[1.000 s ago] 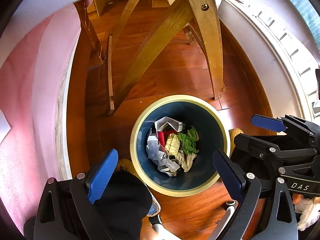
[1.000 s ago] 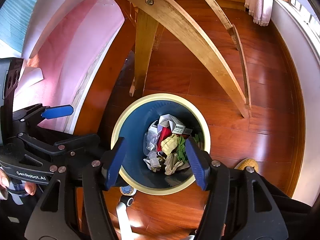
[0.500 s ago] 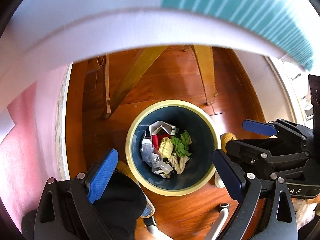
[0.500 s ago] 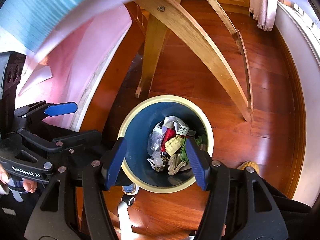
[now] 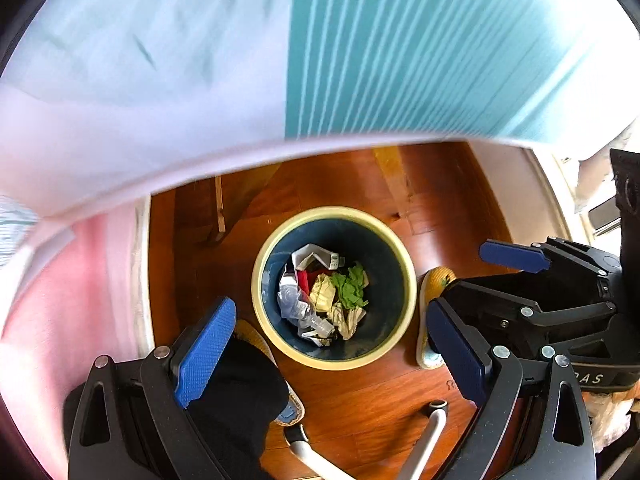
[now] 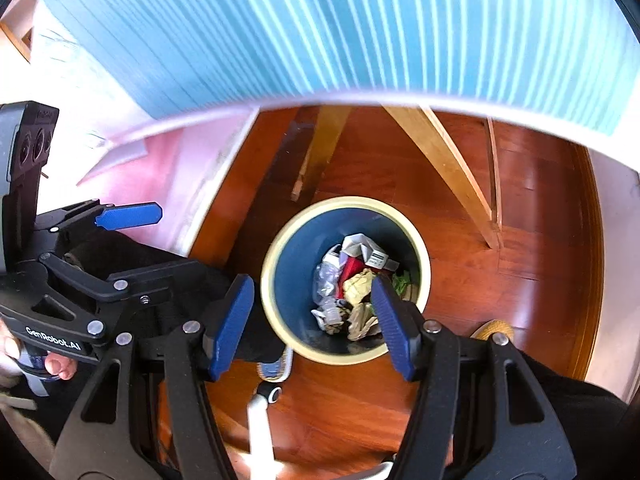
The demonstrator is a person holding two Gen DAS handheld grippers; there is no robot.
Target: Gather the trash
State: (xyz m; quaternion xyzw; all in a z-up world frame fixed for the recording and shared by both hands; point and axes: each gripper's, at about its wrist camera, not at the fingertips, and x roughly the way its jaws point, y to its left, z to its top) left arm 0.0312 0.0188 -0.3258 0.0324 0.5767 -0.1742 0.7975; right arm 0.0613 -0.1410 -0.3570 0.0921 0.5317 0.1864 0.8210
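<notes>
On floor, straight below both grippers: bin [image 5: 334,288], round, trash [image 5: 324,296] piled at bottom. Left gripper [image 5: 332,356] and right gripper [image 6: 312,324] both spread, empty, hovering above rim, neither clearly nearer. Striped tabletop [image 6: 340,28] edge overhead, beyond bin.

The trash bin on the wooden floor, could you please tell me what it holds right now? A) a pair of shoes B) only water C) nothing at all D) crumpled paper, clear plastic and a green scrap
D: the trash bin holds crumpled paper, clear plastic and a green scrap.
</notes>
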